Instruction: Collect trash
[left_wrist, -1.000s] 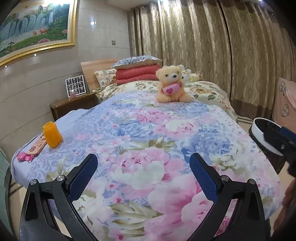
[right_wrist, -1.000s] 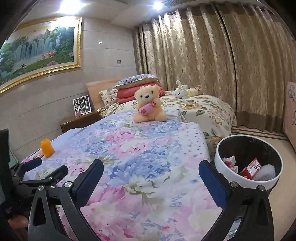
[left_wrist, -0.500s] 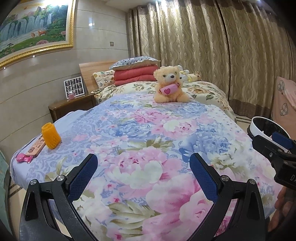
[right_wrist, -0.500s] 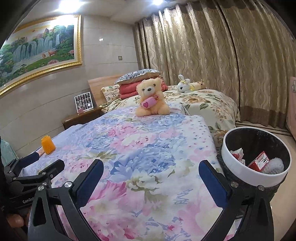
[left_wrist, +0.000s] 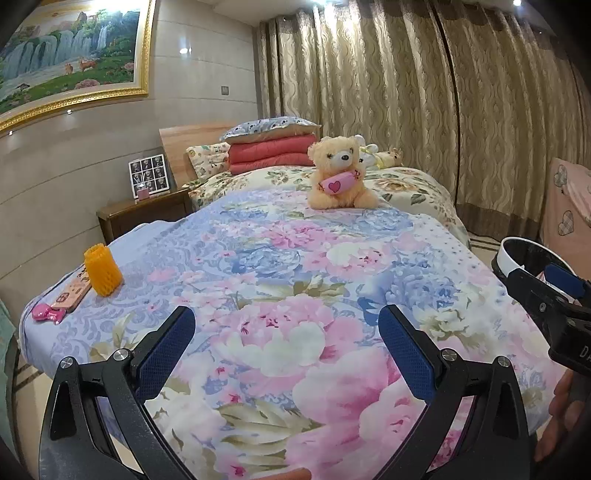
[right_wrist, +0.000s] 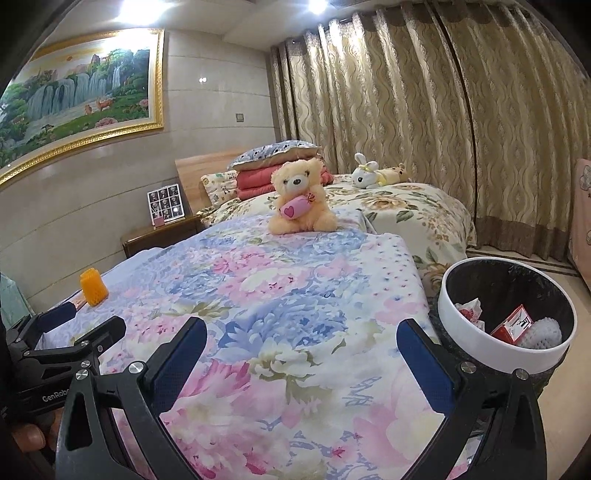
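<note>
Both views have crept closer to the bed (left_wrist: 280, 258) since a second ago. Left gripper (left_wrist: 286, 343) and right gripper (right_wrist: 301, 350) gape wide, empty. The orange foam net (left_wrist: 102, 271) near the bed's left corner looks light, squashy; pinch its sides.

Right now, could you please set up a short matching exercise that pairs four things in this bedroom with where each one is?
Things:
1. orange foam net
2. red box
3. teddy bear
4. photo frame

Places:
A. on the wooden nightstand
B. inside the trash bin
C. sitting mid-bed on the floral quilt
D. near the quilt's left edge, beside a pink flat packet

Pairs: 1-D, 2-B, 3-C, 4-A
</note>
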